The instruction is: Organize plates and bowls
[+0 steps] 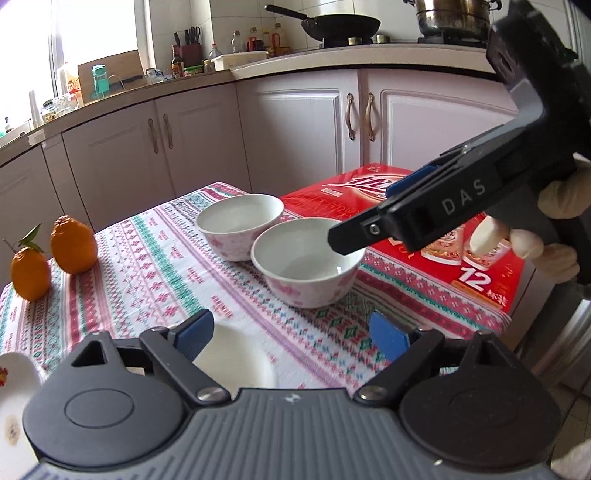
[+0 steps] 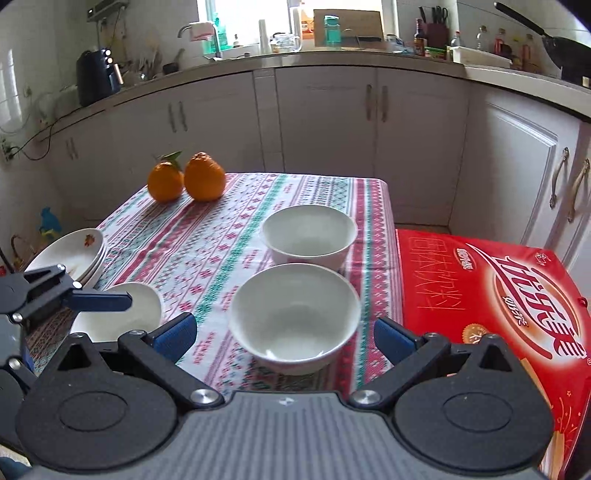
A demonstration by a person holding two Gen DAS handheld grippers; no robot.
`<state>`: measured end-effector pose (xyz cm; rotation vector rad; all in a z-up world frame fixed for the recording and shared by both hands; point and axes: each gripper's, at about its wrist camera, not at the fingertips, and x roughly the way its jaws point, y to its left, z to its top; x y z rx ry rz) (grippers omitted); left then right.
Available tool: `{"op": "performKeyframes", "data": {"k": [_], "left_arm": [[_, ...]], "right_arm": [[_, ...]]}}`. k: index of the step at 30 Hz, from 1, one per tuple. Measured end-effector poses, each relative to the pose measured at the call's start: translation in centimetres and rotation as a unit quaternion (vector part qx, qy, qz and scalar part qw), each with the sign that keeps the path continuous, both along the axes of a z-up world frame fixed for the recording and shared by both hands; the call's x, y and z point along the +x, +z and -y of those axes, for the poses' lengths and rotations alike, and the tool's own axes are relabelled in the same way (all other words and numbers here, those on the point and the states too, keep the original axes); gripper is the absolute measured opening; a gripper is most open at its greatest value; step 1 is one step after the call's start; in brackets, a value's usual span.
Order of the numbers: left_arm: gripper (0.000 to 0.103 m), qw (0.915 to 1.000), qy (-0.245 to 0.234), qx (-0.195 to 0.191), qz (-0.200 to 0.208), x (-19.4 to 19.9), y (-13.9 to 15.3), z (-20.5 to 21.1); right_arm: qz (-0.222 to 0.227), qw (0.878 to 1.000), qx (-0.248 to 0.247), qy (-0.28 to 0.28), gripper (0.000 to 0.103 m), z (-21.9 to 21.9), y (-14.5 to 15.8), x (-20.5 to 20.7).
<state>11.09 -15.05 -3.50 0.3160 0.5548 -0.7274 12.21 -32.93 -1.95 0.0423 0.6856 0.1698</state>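
The left wrist camera looks across the desk (image 1: 155, 266) from low down, close up. The right wrist camera looks from the other side, higher. Both see two bowls (image 2: 295, 317) and oranges (image 1: 74, 245).

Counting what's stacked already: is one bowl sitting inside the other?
No: the near bowl and far bowl stand side by side on the tablecloth.

Daylight from a window (image 2: 251, 22) falls on pale kitchen cabinets (image 2: 325, 118) and countertop (image 2: 332, 59).
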Motion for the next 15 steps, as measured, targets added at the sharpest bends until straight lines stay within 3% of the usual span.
{"op": "performKeyframes", "data": {"k": [15], "left_arm": [[0.091,0.999,0.018,-0.001,-0.042,3.5,-2.6,4.3]], "right_arm": [[-0.031,0.998,0.043,0.02,0.103,2.9,-2.4,4.1]]}}
